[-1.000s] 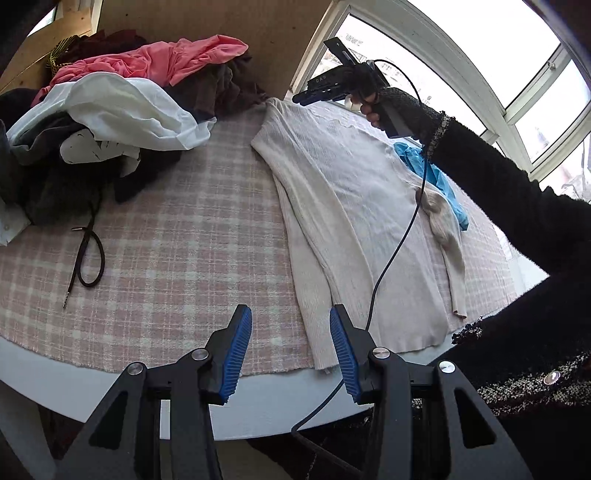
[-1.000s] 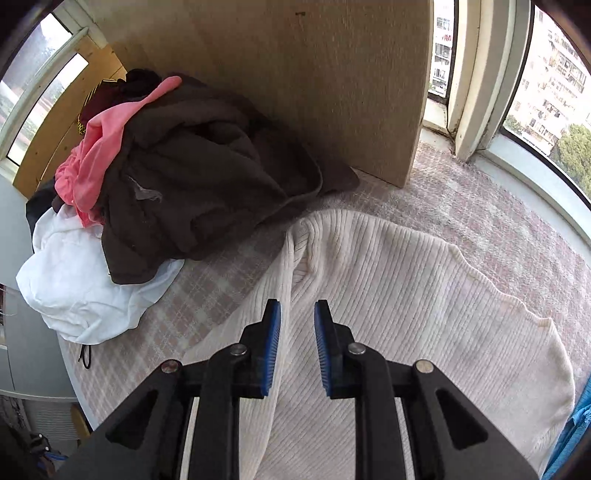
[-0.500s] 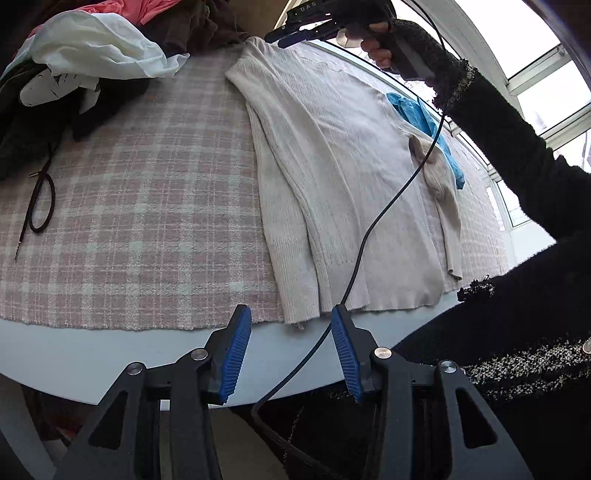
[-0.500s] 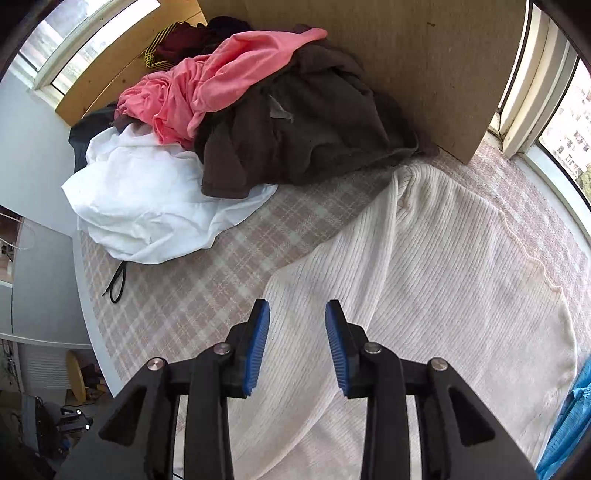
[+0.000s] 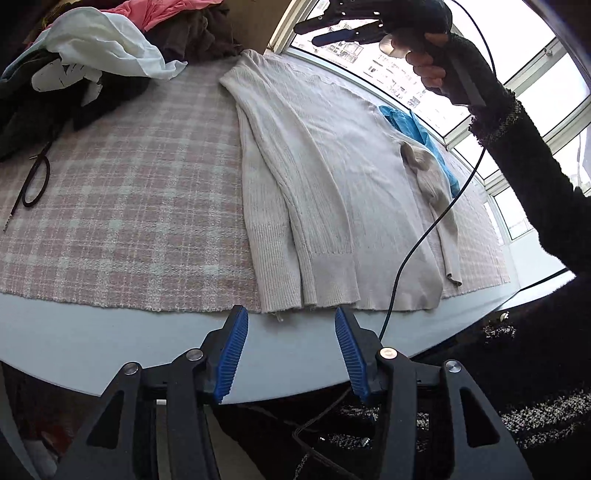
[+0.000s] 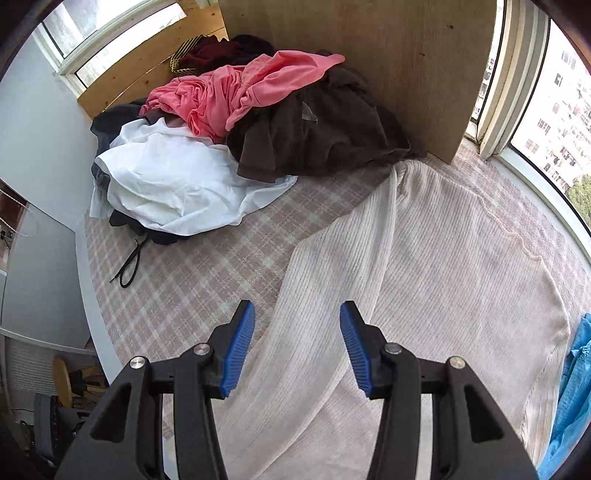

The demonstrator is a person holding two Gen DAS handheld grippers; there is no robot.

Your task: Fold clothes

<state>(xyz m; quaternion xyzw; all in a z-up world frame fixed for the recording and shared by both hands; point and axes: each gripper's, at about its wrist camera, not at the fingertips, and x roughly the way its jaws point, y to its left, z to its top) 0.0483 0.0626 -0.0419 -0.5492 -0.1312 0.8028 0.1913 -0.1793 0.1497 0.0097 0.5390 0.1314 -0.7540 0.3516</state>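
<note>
A cream ribbed sweater (image 5: 325, 177) lies flat on the pink plaid cloth (image 5: 129, 206), its left sleeve folded in over the body. My left gripper (image 5: 291, 332) hovers just off the table's near edge, below the sweater's hem, jaws opening with nothing between them. In the right wrist view the sweater (image 6: 424, 277) fills the lower right. My right gripper (image 6: 297, 339) hangs above the folded sleeve, jaws opening and empty. From the left wrist view I see that right gripper (image 5: 340, 26) held up high by a hand in a black sleeve.
A heap of clothes (image 6: 229, 122), pink, white and dark brown, sits at the table's far corner by a wooden board (image 6: 369, 55). A black cord loop (image 5: 35, 181) lies on the cloth. A blue garment (image 5: 417, 133) lies beyond the sweater, near the windows.
My right gripper let go of the sweater's shoulder, opened and rose away toward the near side. My left gripper sank toward the table's edge, near the hem, and opened a little.
</note>
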